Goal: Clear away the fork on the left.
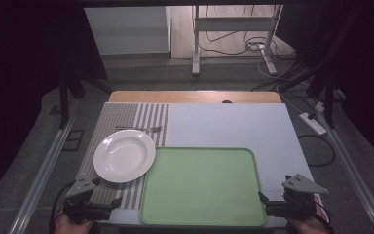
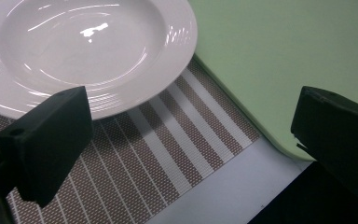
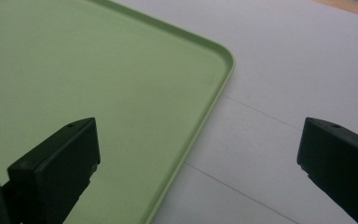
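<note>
A white deep plate (image 1: pixel 124 155) lies empty on a brown-and-white striped placemat (image 1: pixel 126 119) at the left of the table. A fork (image 1: pixel 143 129) lies on the mat just beyond the plate. An empty green tray (image 1: pixel 202 185) sits to the plate's right, near the front edge. My left gripper (image 1: pixel 108 204) rests low at the front left corner, open, with the plate (image 2: pixel 88 46), the mat (image 2: pixel 168 149) and the tray's corner (image 2: pixel 284 56) ahead of it. My right gripper (image 1: pixel 265 204) stands open at the front right, over the tray's right edge (image 3: pixel 214 88). Neither holds anything.
A white board (image 1: pixel 233 126) covers the wooden tabletop (image 1: pixel 195 96); its bare part (image 3: pixel 284 93) lies right of and beyond the tray. Past the table stand a metal frame (image 1: pixel 233 29) and loose cables on the floor. A power strip (image 1: pixel 313 122) lies at the right.
</note>
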Motion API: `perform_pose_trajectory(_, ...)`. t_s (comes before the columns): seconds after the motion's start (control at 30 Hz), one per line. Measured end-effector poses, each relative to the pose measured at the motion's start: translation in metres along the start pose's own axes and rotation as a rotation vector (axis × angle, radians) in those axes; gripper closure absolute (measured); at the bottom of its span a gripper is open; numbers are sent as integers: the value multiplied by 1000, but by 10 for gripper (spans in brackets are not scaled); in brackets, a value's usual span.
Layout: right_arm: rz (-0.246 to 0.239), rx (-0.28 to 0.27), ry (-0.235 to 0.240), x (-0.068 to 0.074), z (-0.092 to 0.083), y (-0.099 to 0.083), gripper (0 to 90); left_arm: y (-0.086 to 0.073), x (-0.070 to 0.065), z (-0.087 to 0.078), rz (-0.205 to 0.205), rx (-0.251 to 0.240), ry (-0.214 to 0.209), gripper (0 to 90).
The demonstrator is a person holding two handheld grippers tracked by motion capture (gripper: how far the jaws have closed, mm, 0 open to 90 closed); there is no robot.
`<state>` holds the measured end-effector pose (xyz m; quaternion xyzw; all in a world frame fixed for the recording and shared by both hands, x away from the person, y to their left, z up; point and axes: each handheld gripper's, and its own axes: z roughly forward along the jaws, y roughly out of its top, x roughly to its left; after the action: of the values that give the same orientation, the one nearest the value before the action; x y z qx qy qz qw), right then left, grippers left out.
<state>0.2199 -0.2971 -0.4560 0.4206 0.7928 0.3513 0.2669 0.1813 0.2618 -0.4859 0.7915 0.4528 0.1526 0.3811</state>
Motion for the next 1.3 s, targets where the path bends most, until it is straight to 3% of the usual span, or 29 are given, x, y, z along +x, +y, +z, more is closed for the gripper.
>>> perform_pose_trajectory(0.6,-2,7,9,0,1,0,0,1,2,1,-9,12,-27,11)
perform_pose_trajectory(0.77,5,9,5,-1,1,0,0,0,5,-1,-36,-11,-43,2)
perform_pose_trajectory(0.9,7,11,-1,-1,1,0,0,-1,9,-4,-84,-37,-73,0)
perform_pose_trajectory(1.13,4,8,-3,0,1,0,0,5,14,-5,-99,-85,-81,0)
perform_pose_trajectory(1.3,0,7,0,0,1,0,0,7,15,-2,-97,-77,-92,0)
